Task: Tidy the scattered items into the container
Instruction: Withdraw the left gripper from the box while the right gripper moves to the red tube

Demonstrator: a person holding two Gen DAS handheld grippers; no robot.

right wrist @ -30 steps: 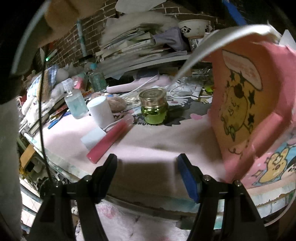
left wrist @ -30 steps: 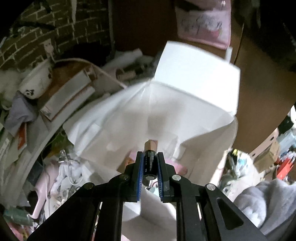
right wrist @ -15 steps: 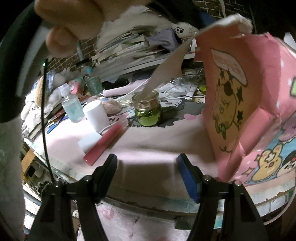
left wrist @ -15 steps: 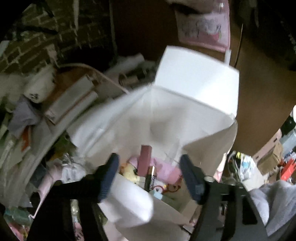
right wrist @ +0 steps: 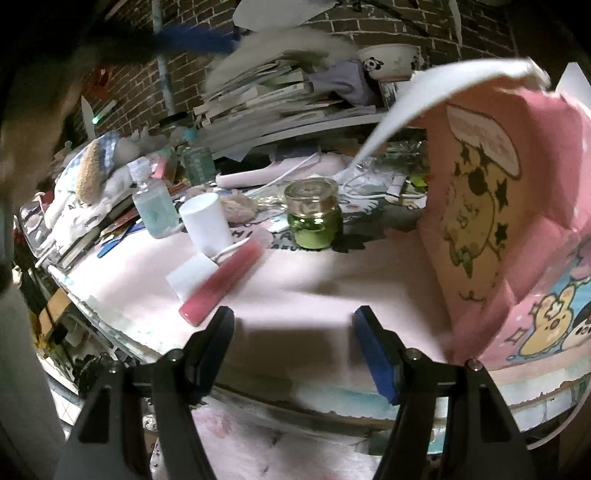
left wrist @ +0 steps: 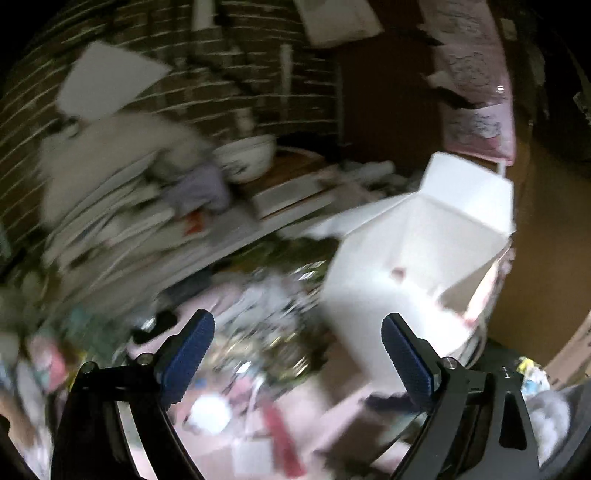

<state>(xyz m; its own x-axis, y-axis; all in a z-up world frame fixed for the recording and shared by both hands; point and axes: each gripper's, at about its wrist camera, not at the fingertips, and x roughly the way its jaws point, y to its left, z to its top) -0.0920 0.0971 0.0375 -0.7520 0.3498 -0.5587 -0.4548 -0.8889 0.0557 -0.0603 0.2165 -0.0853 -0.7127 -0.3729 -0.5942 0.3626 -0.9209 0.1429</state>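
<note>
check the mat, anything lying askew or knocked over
The pink tube lies on its side, slanting across the pink mat, its upper end over a small white box. The green jar and white cup stand upright. Nothing looks spilled.

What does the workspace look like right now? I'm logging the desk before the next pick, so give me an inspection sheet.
Surface: pink desk mat, partly bare.
Job's things: pink cartoon-printed paper bag open at right; red-pink tube lying against a white block; white cylinder, green glass jar with gold lid and clear spray bottle upright.
Clutter: stacked books, panda bowl.
Grippers: left gripper jaws just opened, empty; right gripper open, empty.
Cables: white cable.
Surroundings: brick wall.
</note>
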